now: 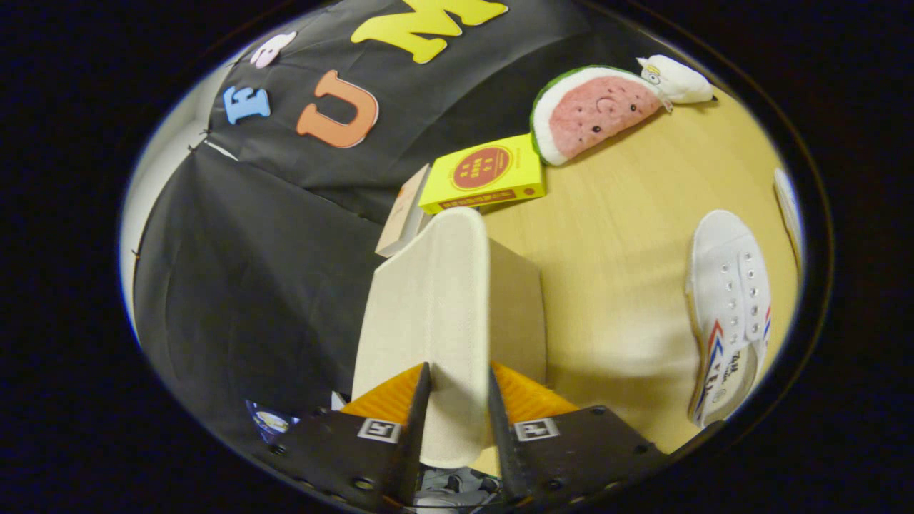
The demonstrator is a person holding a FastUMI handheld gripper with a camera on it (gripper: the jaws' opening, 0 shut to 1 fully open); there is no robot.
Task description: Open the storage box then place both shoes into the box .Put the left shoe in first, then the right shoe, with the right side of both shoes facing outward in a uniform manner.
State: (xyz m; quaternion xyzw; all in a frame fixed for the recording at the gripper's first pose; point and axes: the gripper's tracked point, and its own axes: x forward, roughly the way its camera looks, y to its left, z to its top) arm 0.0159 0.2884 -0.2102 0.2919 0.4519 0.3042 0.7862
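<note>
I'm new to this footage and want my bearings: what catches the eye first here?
The gripper is shut on the cream fabric lid of the storage box, held up between its fingers. On the wooden table beyond the box lie a yellow carton and a watermelon plush. A white shoe with red and blue stripes lies off to the side of the box.

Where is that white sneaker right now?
In the gripper view, the white sneaker lies on the wooden table, off to the right of the jaws, which are closed on the beige box lid. It sits nearer than the watermelon plush.
</note>
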